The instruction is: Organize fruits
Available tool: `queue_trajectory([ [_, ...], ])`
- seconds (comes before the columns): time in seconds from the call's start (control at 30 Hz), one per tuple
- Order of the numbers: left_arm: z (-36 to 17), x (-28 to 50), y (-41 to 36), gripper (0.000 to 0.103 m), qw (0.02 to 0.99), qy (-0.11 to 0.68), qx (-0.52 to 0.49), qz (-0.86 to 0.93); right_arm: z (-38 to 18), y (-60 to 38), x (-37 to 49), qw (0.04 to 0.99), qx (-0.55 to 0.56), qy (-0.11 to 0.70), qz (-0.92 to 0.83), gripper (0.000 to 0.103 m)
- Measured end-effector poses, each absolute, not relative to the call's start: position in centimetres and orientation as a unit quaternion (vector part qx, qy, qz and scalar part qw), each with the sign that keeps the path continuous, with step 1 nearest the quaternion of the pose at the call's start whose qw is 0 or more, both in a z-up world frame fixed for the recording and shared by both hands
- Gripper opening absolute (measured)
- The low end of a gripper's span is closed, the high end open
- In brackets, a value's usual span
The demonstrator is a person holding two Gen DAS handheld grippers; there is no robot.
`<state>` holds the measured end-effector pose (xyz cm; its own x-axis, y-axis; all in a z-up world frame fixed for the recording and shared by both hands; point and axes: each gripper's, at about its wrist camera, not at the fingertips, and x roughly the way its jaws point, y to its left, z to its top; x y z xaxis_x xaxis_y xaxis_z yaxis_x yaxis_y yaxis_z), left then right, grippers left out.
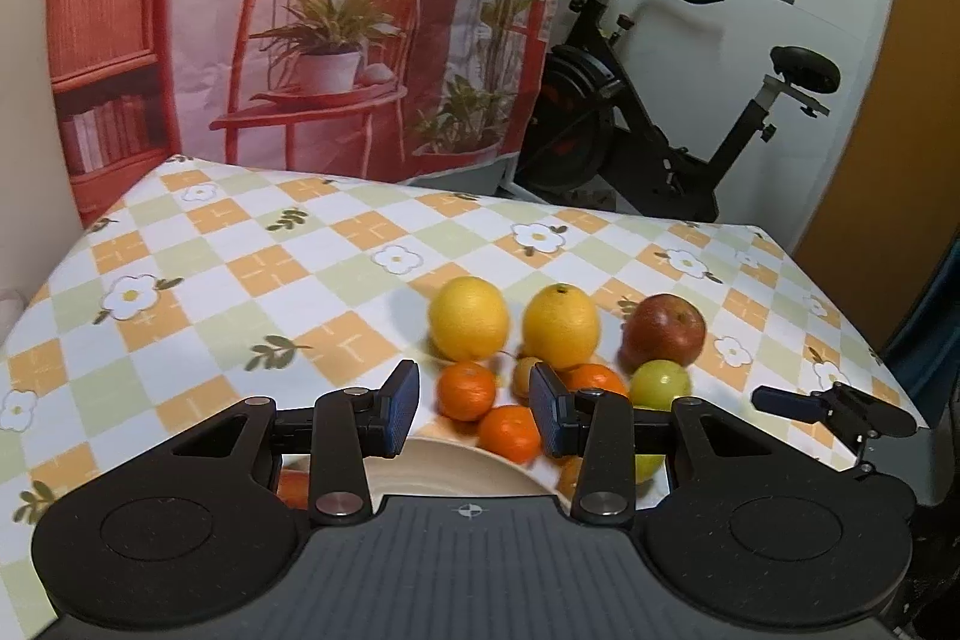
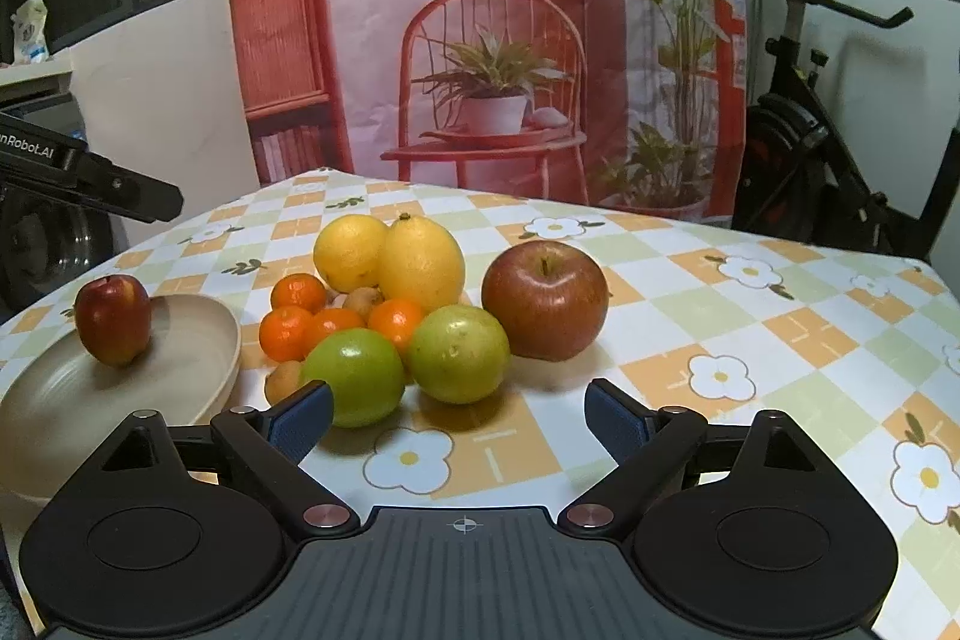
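A: How were the grippers found?

B: The left gripper (image 1: 474,409) was seen with its jaws apart and nothing between them, held above the rim of the beige plate (image 1: 456,469). The right gripper (image 2: 459,415) was spread wide and empty, low over the checked tablecloth (image 2: 720,316).

A: And where was the fruit placed?

B: One small red apple (image 2: 113,319) was seen resting on the plate (image 2: 120,400). Beside the plate, a tight cluster was noted: two lemons (image 2: 420,262), several mandarins (image 2: 298,293), two green apples (image 2: 459,353) at the front. A large red apple (image 2: 545,299) was set just right of the cluster, touching or nearly touching it.
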<state>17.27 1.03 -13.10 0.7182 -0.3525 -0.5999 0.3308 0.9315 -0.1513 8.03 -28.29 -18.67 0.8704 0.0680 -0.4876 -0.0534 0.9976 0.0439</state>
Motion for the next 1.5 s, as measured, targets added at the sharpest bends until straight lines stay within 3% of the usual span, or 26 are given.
queue_trajectory([
  [0.13,-13.3,16.9,-0.1,0.044,0.927,0.323,-0.015,-0.188,-18.9,-28.3,8.1,0.965,0.019,0.26,0.04,0.087],
  [0.23,-13.4,16.4,-0.6,0.044,0.929,0.319,-0.013,-0.188,-19.1,-28.4,8.2,0.962,0.027,0.267,0.046,0.075],
  [0.4,-13.9,15.1,-1.4,0.044,0.936,0.307,-0.008,-0.174,-19.1,-28.3,7.6,0.963,0.039,0.261,0.051,0.069],
  [0.67,-13.8,13.5,-1.2,0.044,0.948,0.28,-0.002,-0.149,-19.0,-26.7,8.1,0.966,0.043,0.25,0.052,0.046],
  [1.5,-15.0,13.3,0.1,0.044,0.947,0.29,-0.022,-0.136,-19.3,-22.5,11.2,0.968,-0.03,0.245,0.051,0.045],
])
